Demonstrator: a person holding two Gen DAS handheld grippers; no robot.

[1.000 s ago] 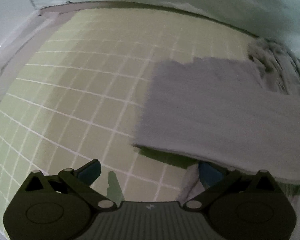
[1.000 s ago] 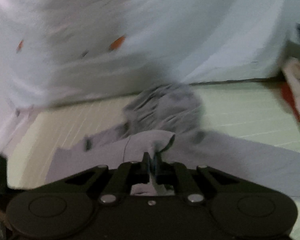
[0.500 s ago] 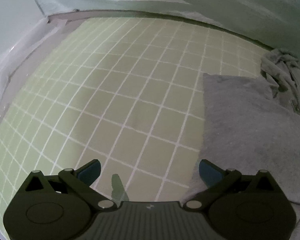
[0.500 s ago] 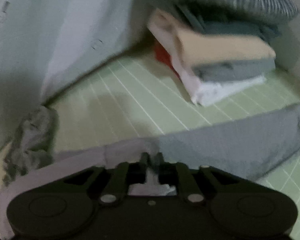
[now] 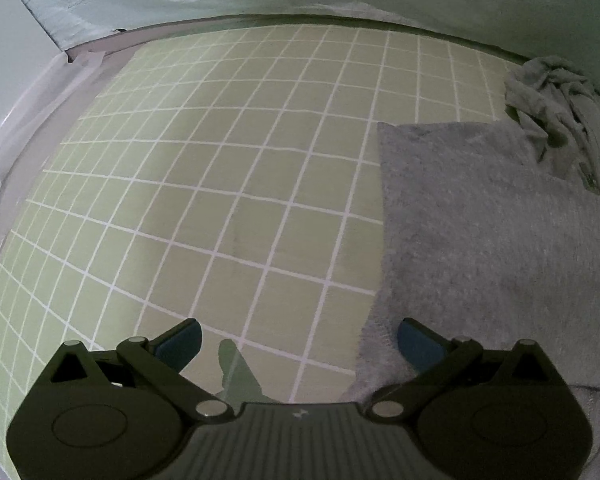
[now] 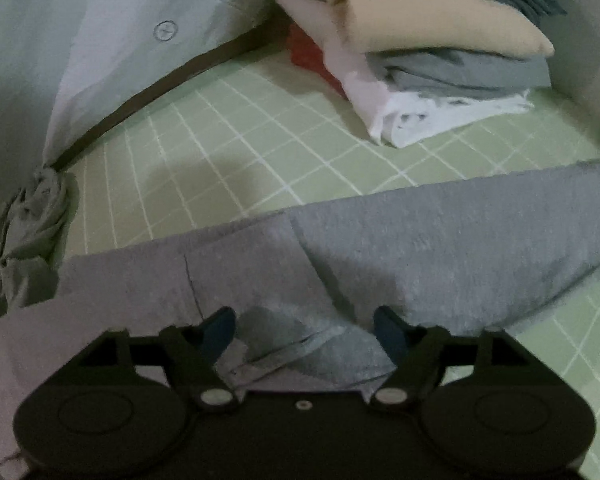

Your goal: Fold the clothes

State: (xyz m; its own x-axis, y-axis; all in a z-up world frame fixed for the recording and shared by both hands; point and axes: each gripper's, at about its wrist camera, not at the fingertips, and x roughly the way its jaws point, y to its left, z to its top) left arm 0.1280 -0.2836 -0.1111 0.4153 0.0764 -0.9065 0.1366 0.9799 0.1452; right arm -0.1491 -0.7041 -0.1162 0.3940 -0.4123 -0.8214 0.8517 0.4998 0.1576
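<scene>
Grey garment [image 6: 440, 264] lies flat on the green gridded bench [image 5: 228, 208] (mid-surface); right gripper [image 6: 304, 330] is opening over a fold, left gripper [image 5: 298, 344] spread wide, empty.

A grey fleecy garment [image 6: 440, 264] lies spread flat on the green gridded mat [image 6: 260, 152], partly folded with a small bunched fold at its near edge, between a crumpled grey cloth [image 6: 28, 224] and a stack of folded clothes [image 6: 440, 60] farther back.
</scene>
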